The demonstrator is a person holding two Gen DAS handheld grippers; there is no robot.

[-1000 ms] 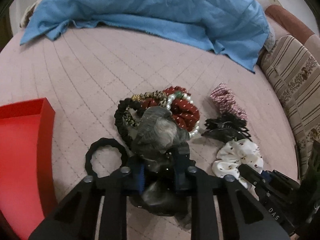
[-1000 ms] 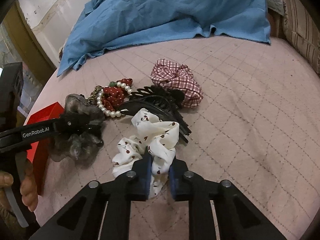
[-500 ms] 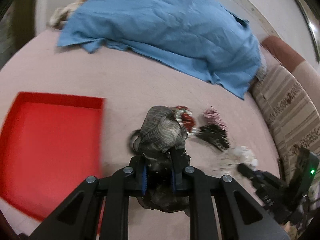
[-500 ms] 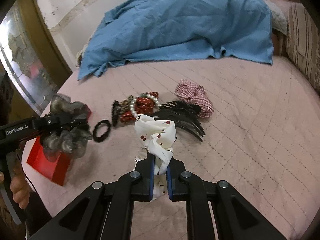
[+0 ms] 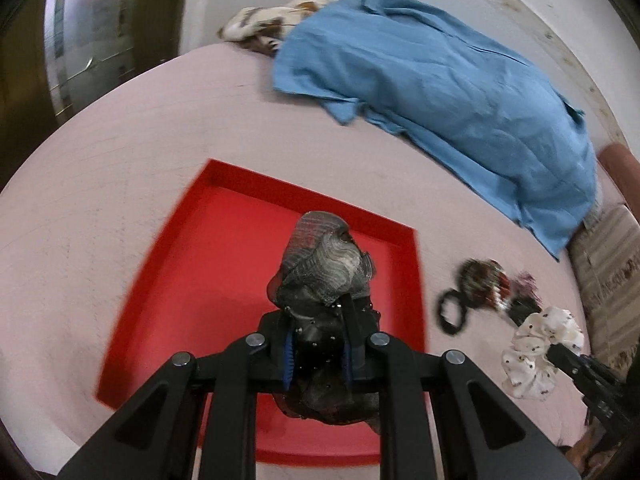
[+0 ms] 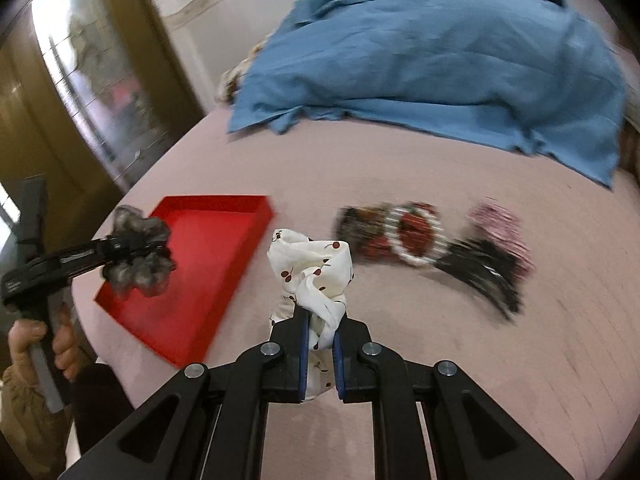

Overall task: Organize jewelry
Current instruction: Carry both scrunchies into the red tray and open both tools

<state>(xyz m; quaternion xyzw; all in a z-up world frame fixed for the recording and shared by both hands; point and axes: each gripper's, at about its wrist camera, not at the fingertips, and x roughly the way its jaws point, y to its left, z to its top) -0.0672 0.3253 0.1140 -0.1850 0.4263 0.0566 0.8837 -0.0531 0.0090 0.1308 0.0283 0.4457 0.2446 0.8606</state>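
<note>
So the bed [image 5: 120,184] with its pink quilted cover fills most of both views, and a big blue cloth [image 5: 440,80] is bunched up at the far side. Compared with a second ago, when only an edge of the red tray [image 5: 192,260] poked in at the left of the left wrist view, the whole tray now sits right under the left gripper [image 5: 318,354]. That gripper is clenched on a grey scrunchie [image 5: 320,264], which has gone from sitting low among the pile to hanging above the tray's floor. The right wrist view shows the same thing from the side, scrunchie over the tray's near-left part.

The right gripper [image 6: 319,354] is clamped on the white cherry-print scrunchie [image 6: 310,268], which was lying on the bed a second ago and is now lifted clear, just right of the tray.

The leftover pile [image 6: 404,232] (red scrunchie, pearl bracelet, black claw clip [image 6: 480,272], a checked scrunchie [image 6: 504,224]) stays on the bed, well apart from the tray.

Hard to read: that pile is badly smeared by motion blur in both views, so individual pieces mostly run together. A small black hair tie [image 5: 450,312] is barely clear. The person's hand [image 6: 36,344] on the left gripper's handle is cut off at the frame edge.
</note>
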